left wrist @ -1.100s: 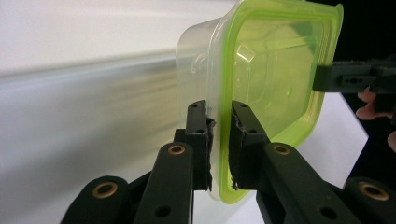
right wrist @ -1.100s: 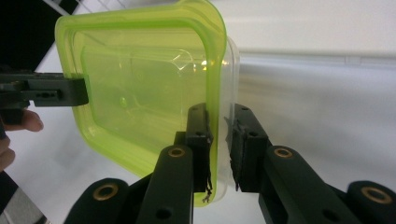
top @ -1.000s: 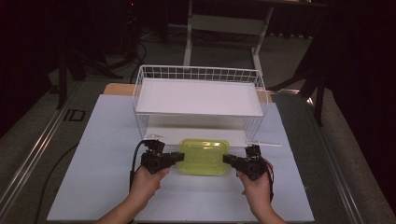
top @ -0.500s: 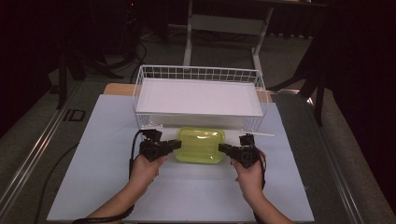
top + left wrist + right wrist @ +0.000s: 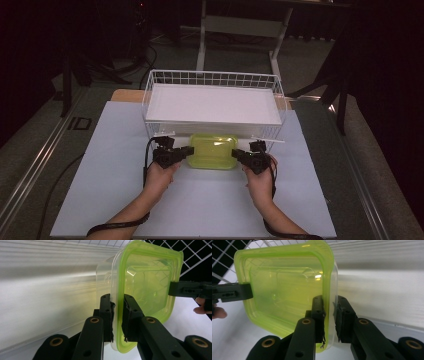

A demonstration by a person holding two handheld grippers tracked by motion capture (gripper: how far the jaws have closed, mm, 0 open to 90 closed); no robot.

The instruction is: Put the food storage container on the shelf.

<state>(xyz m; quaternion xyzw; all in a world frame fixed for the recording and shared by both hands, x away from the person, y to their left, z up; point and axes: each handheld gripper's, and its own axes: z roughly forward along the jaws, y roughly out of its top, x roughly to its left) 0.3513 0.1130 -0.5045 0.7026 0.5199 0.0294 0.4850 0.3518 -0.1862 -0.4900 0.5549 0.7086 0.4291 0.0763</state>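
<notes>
Low in the frame, the left gripper and the right gripper have their fingers clamped on opposite rims of the clear plastic container with a lime-green lid; beyond, mid-frame, the white wire basket stands on the white-covered table, container against its near side.

We are looking at a lab or recording studio rather than a home. The table is filling the lower half of the frame, covered with a plain white sheet and edged by metal rails running along its left and right sides. A white wire basket is sitting at centre on the sheet. Black curtains are closing off the upper right and left, cables are trailing over the dark floor at upper left, and a grey metal stand is standing at top centre.
</notes>
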